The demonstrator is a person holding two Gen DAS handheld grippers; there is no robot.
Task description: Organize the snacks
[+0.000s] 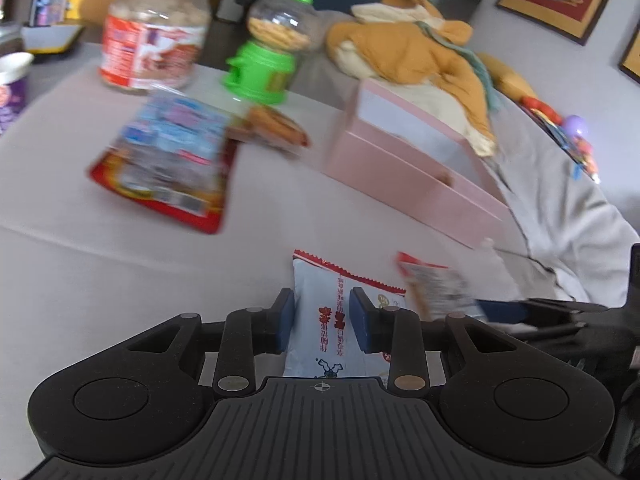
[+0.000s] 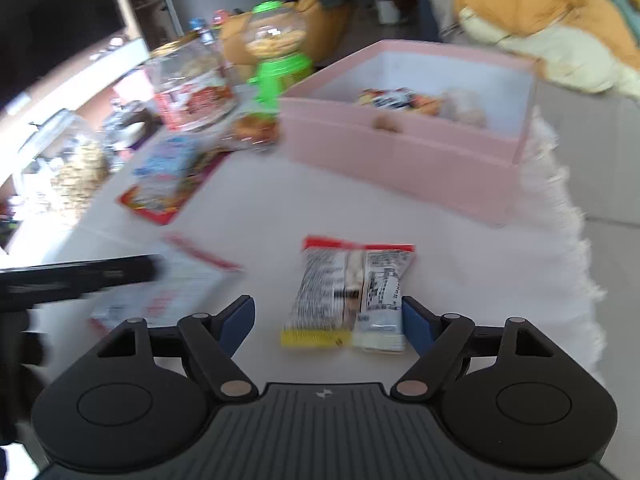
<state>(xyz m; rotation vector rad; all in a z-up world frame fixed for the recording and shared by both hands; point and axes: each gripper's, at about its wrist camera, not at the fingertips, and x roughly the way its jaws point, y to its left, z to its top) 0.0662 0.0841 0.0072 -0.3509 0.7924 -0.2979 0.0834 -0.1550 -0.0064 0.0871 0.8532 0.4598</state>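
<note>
Above table, left tool (image 1: 322,322) gripping packet (image 1: 340,312)

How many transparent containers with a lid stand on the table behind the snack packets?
2: a large jar with a red label at the far left, and a green candy dispenser beside it, near the pink box. Others may be hidden.

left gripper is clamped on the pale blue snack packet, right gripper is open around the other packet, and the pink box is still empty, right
Not quite: the pink box is not empty. The right wrist view shows wrapped snacks already lying inside it. The rest holds: the left gripper is shut on the pale blue snack packet, and the right gripper is open around the other packet.
</note>
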